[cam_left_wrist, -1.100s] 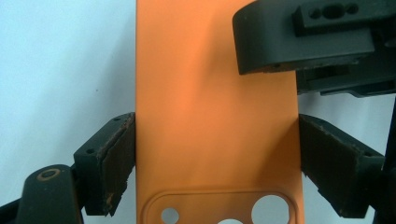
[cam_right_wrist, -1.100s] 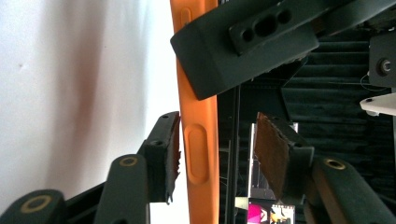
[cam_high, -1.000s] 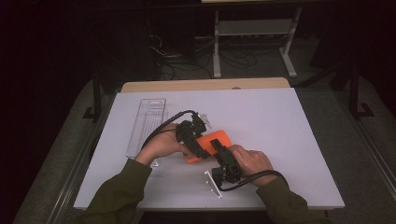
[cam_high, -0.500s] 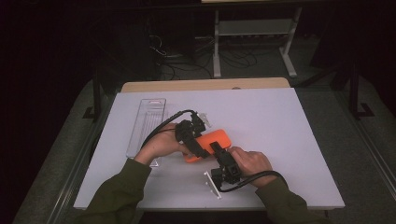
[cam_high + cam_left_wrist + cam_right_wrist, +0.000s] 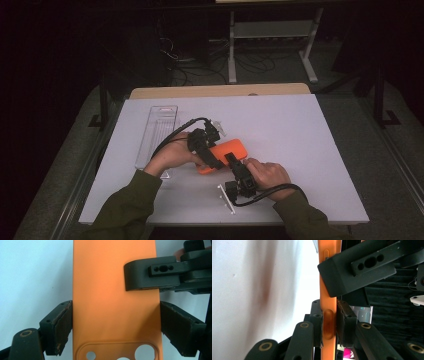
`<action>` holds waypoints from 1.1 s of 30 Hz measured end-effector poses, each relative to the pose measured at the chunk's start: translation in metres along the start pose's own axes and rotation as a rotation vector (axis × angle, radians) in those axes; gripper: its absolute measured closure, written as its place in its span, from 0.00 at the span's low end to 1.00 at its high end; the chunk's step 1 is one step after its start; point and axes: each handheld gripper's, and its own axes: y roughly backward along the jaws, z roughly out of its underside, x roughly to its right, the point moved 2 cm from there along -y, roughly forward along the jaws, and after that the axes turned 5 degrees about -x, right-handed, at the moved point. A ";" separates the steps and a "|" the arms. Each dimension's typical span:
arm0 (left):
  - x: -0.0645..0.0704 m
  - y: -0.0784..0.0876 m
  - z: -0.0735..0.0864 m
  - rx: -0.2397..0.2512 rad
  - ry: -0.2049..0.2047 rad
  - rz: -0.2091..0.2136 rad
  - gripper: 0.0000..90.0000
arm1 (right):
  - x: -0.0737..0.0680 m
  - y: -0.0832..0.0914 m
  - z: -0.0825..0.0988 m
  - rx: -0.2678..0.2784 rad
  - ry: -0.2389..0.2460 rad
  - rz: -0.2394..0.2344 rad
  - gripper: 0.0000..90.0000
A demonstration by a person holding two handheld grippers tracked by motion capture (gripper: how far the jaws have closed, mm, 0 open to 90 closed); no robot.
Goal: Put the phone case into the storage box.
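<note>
An orange phone case (image 5: pixel 233 148) is held just above the white tabletop (image 5: pixel 300 150) between both hands. My left gripper (image 5: pixel 212 157) is shut across its width: in the left gripper view the two pads (image 5: pixel 65 325) press the long sides of the case (image 5: pixel 112 290) just above its camera cutout. My right gripper (image 5: pixel 231 160) pinches the thin edge of the case (image 5: pixel 327 277). Its jaws have just been closing, and its pads (image 5: pixel 342 312) now press on that edge. The right gripper view also shows a left jaw beside the case.
A clear plastic box (image 5: pixel 157 131) lies on the table to the left of the hands. A small white bracket (image 5: pixel 226 199) lies near the front edge. Behind the table, a white shelf frame (image 5: pixel 272 30) and cables stand in the dark.
Both hands and the case keep their places. The high view is too small to show any jaw movement.
</note>
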 end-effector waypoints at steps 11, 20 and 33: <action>0.000 0.003 0.000 0.030 0.020 0.028 0.17 | 0.001 0.001 0.000 -0.010 0.007 0.043 0.91; -0.002 0.003 0.002 0.038 0.038 0.056 0.17 | 0.003 0.003 0.000 -0.004 -0.003 0.042 0.92; -0.003 0.012 0.003 0.086 0.027 0.063 0.16 | 0.003 0.000 0.004 -0.018 -0.035 0.053 0.94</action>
